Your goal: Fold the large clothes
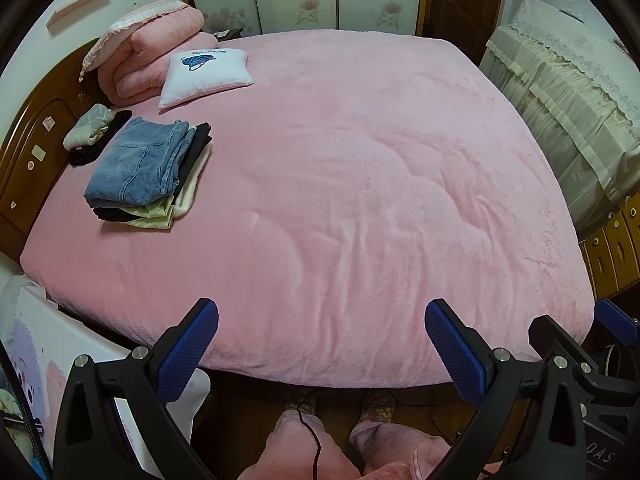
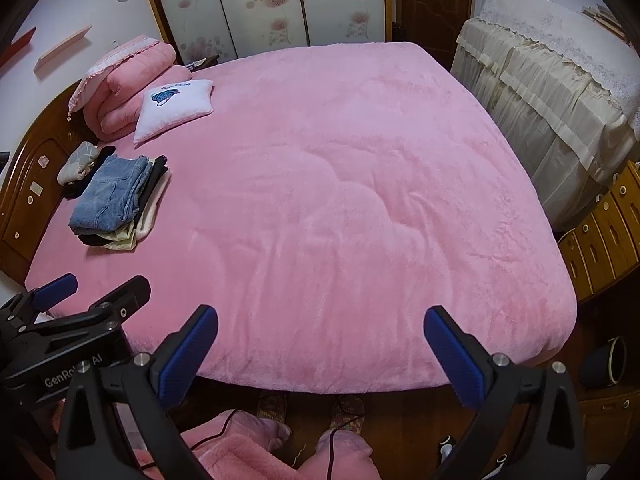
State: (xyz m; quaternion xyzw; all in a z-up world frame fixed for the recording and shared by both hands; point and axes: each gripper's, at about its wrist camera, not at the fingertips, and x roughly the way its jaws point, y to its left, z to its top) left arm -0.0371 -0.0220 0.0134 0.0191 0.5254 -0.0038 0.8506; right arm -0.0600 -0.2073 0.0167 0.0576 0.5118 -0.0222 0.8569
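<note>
Lying well beyond both wide-open, empty tools, left tool (image 1: pixel 322 344) and right tool (image 2: pixel 321 350), sits the folded clothes stack (image 1: pixel 148 170).

Soft, even indoor light, sharp focus
Strong fisheye bending with dark corners; faint shadows beside the folded clothes (image 1: pixel 148 168); no glare.

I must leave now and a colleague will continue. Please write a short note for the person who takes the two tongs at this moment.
Left tongs: open, empty, held above the near edge of the bed.
Right tongs: open, empty, beside the left ones.
Clothes: a folded stack with jeans on top lies on the left of the bed, near the headboard; a small rolled bundle sits behind it.
Done: that stack looks folded.
Left: no unfolded garment is in view; check for more.
</note>
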